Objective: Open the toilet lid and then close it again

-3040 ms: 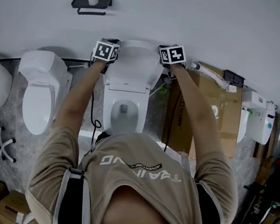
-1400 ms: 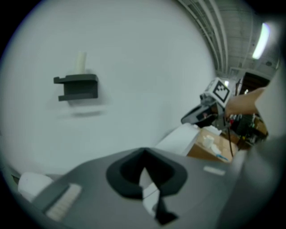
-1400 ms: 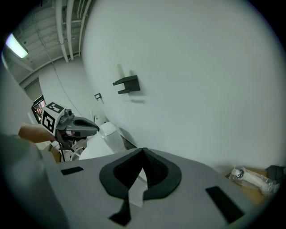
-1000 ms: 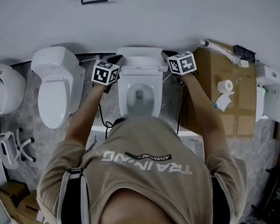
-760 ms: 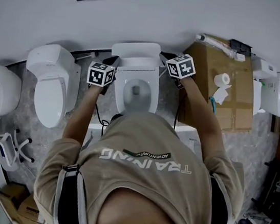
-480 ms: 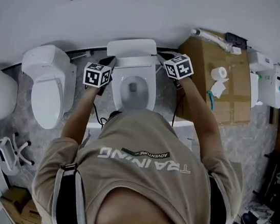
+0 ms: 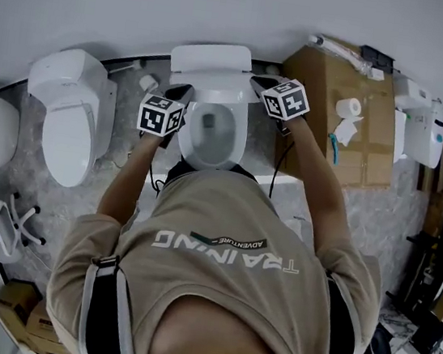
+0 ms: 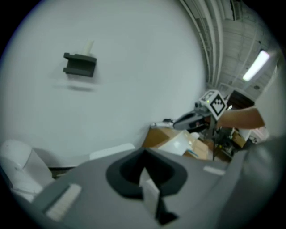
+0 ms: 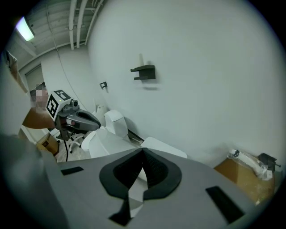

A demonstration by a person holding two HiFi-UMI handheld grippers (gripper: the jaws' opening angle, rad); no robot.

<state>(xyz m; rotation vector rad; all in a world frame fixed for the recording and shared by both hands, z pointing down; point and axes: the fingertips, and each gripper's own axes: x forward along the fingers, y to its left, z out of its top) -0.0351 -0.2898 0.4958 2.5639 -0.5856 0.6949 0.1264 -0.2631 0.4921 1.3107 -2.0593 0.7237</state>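
Person's back in a tan shirt fills the near part of the head view, both arms reaching fwd. L claw is clenched on the L side edge of the toilet lid; a white slab edge sits right betw. its pads. R claw is clamped the same way on the lid's R edge, a white wedge showing in its jaws. Lid hangs tilted betw. the two claws, above the toilet, whose bowl is open to view from above. Exact lid angle: can't tell. Just L of it stands a 2nd toilet, lid down. To the R, a cardboard box w/ a paper roll on top. Behind all, the white wall w/ a dark holder mounted high.
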